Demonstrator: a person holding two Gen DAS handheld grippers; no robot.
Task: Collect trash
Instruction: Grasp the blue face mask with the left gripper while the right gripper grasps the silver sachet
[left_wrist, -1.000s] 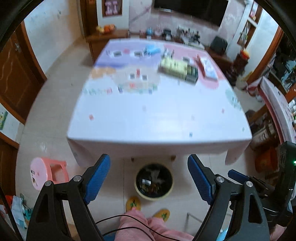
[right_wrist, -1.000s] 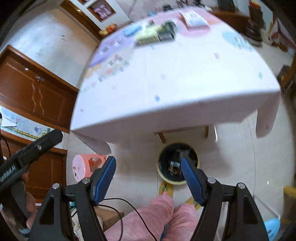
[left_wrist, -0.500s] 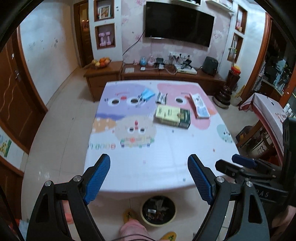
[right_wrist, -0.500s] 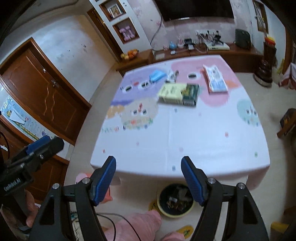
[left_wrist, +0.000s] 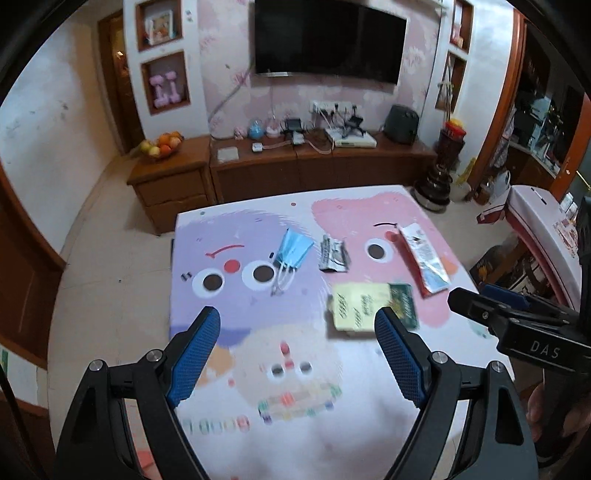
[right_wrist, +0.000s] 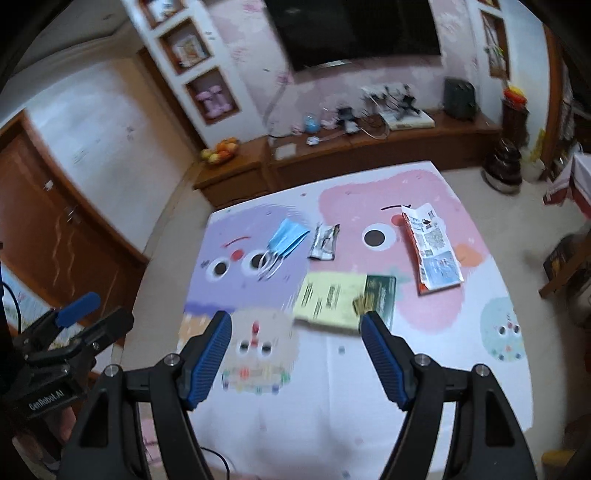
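Note:
Trash lies on the far half of the table (left_wrist: 332, 435) with its cartoon cloth: a blue face mask (left_wrist: 293, 251) (right_wrist: 287, 238), a crumpled silver wrapper (left_wrist: 333, 254) (right_wrist: 324, 242), a flattened yellow-and-green box (left_wrist: 371, 308) (right_wrist: 343, 301) and a red-and-white snack bag (left_wrist: 424, 258) (right_wrist: 434, 249). My left gripper (left_wrist: 297, 330) hangs open above the table's middle, nothing between its blue pads. My right gripper (right_wrist: 295, 332) is open too, its right fingertip close to the box's near edge in the picture. Each gripper shows at the side of the other's view.
A wooden TV cabinet (left_wrist: 317, 166) with a fruit bowl (left_wrist: 162, 146) and small devices stands behind the table under a wall TV (left_wrist: 328, 40). A wooden door (right_wrist: 48, 229) is at the left. A second covered table (left_wrist: 543, 229) and cluttered shelves are at the right.
Both grippers rose and swung forward from looking at the floor bin under the table's near edge to looking over the tabletop. The bin and the person's legs left the views. Jaws stayed open.

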